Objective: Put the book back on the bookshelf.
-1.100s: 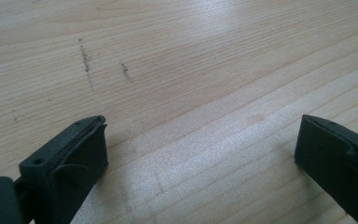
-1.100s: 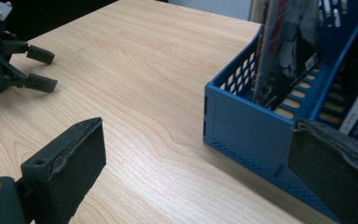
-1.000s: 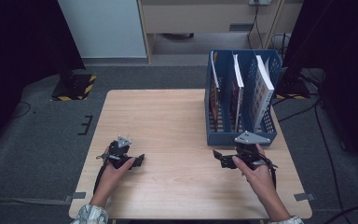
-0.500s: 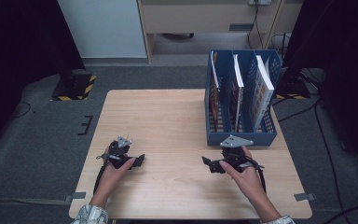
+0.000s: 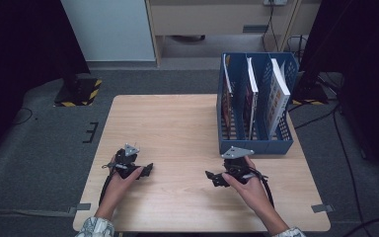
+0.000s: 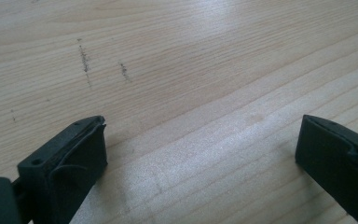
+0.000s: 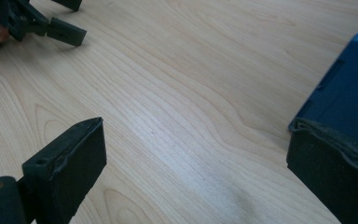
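— Where do the two grippers sit?

— Both low over the wooden table (image 5: 177, 128), near its front edge. The left gripper (image 5: 148, 169) is held at the front left, the right gripper (image 5: 212, 177) at the front right, just before the blue file rack (image 5: 256, 144). Both point their jaws toward the middle of the table, so they face each other with bare wood between them.

— Are the jaws gripping anything?

— No. In the left gripper view (image 6: 200, 140) the two black jaws stand wide apart with nothing but pale wood grain between them (a couple of faint dark scuffs mark the boards farther off). The right gripper view (image 7: 196, 154) shows the same spread, bare table between the jaws; the blue rack's wall (image 7: 349, 93) rises right behind the jaw on that view's right side, and I cannot tell whether they touch.

— What does the rack look like?

— It's a blue plastic rack standing upright on the right rear part of the table, with a perforated front lip and dividers that make several slots. Three books stand in it: one with a reddish cover (image 5: 226, 89) at the left, one in the middle slot (image 5: 251, 86), and a thicker one with an orange-and-white cover (image 5: 278, 96) leaning at the right.

— Anything else near the hands?

— The right gripper's view catches the left gripper (image 7: 42, 21) far off at its top left corner, well apart.
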Demonstrator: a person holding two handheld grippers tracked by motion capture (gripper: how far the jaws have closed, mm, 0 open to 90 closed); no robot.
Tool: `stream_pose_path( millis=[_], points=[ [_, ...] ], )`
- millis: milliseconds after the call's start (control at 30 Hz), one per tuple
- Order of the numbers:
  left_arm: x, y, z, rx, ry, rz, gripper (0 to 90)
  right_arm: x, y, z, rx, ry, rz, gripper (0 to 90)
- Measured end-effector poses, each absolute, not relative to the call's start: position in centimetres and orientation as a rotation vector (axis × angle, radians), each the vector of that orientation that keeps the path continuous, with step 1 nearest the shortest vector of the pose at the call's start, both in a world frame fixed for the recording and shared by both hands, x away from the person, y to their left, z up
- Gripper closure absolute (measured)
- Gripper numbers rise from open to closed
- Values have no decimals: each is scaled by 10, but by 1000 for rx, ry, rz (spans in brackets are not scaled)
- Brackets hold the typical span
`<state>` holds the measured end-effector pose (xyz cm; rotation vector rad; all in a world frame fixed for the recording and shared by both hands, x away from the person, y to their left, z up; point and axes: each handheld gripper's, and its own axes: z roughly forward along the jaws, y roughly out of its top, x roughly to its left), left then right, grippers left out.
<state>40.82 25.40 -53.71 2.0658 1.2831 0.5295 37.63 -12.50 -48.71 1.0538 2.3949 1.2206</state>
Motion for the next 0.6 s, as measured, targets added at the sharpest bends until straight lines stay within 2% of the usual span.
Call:
stream_pose_path(
  millis=[600],
  points=[
    [408,254,-537,2066,1284,529,8,380,-82,-514,1002,2544,1132,68]
  ],
)
